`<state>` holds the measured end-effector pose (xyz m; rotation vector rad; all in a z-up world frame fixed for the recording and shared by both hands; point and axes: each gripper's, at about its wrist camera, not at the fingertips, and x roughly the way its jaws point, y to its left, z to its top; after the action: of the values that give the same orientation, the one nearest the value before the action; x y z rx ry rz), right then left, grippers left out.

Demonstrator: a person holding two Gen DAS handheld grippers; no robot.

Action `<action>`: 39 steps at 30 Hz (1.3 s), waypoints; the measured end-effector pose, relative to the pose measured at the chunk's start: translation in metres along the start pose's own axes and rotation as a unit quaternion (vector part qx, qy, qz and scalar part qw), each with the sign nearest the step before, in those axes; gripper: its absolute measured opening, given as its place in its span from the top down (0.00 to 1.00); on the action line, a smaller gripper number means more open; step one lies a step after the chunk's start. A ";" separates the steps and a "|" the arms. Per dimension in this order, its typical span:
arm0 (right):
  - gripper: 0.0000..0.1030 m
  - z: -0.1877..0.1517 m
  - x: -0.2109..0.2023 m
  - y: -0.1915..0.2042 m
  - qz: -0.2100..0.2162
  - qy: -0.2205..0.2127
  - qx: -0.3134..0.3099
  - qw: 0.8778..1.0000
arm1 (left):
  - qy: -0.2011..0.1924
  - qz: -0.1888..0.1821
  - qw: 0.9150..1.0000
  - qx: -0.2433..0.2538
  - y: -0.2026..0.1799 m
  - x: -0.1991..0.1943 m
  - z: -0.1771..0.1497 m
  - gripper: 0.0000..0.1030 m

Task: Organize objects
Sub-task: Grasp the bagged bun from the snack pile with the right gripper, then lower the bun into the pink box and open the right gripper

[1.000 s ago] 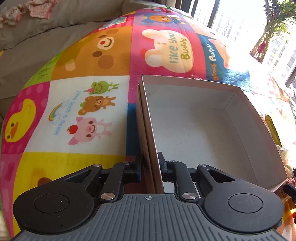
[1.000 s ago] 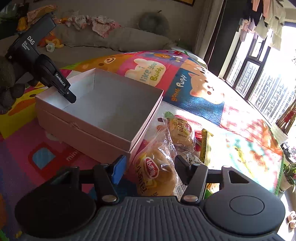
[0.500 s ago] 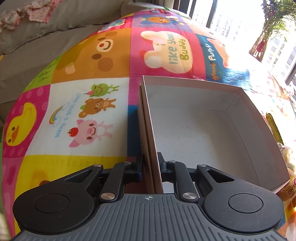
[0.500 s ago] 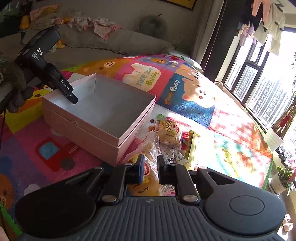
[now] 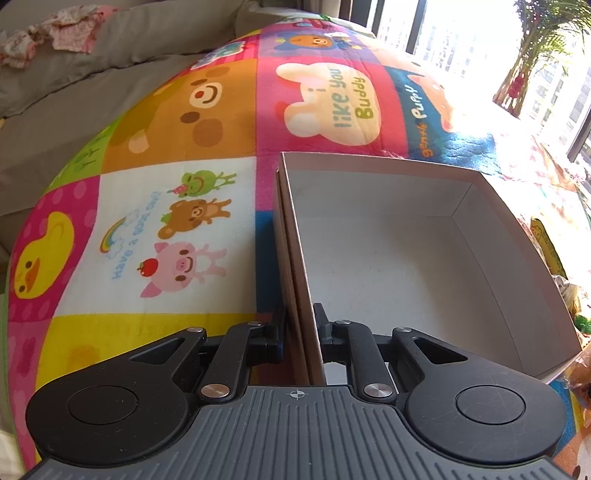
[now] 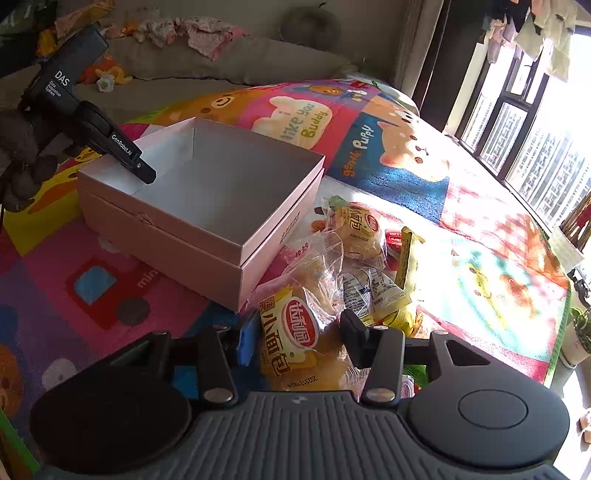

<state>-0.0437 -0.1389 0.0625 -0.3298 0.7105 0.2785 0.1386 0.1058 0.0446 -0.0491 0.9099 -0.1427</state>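
An open, empty pink box [image 6: 207, 199] sits on a colourful play mat; it also shows in the left wrist view [image 5: 406, 258]. My left gripper [image 5: 299, 328] is shut on the box's near wall [image 5: 301, 295], one finger inside and one outside; it shows in the right wrist view [image 6: 129, 155]. My right gripper [image 6: 295, 332] is shut on a bagged bread roll [image 6: 299, 343] with a red and yellow label, held just right of the box's near corner. More bagged snacks [image 6: 358, 229] lie in a heap beside the box.
The cartoon play mat [image 5: 177, 221] covers the bed. A grey sofa with clothes [image 6: 199, 33] and toys is behind. Windows [image 6: 535, 129] stand at the right. A yellow packet [image 6: 406, 254] lies among the snacks.
My right gripper was open around the bread roll, then closed and pulled back, and now holds the roll between wider-set fingers. The left gripper stays clamped on the box wall.
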 end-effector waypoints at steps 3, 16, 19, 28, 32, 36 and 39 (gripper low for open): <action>0.55 0.003 -0.023 -0.003 0.020 -0.004 0.012 1.000 | -0.001 0.001 1.000 -0.003 0.001 -0.002 -0.002 0.85; 0.55 0.026 -0.043 0.000 0.065 -0.033 0.048 0.996 | -0.033 -0.001 0.999 -0.025 0.014 -0.024 -0.019 0.84; 0.55 0.029 -0.042 0.002 0.076 -0.036 0.051 0.995 | -0.048 0.008 0.999 -0.025 0.010 -0.027 -0.017 0.86; 0.55 0.068 -0.023 -0.015 0.130 -0.046 0.151 0.979 | -0.045 0.008 0.999 0.001 -0.009 -0.022 -0.018 0.88; 0.54 0.112 0.009 -0.015 0.148 -0.063 0.211 0.964 | -0.042 0.012 0.999 0.002 -0.010 -0.021 -0.017 0.89; 0.48 0.147 0.054 -0.014 0.224 -0.040 0.276 0.934 | -0.040 0.009 0.999 -0.002 -0.008 -0.021 -0.018 0.89; 0.48 0.138 0.045 -0.007 0.211 -0.052 0.241 0.946 | -0.040 0.005 0.999 -0.006 -0.006 -0.021 -0.018 0.88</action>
<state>0.0730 -0.0856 0.1314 0.3078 0.7169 0.5112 0.1105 0.1030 0.0505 -0.0605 0.8304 -0.1261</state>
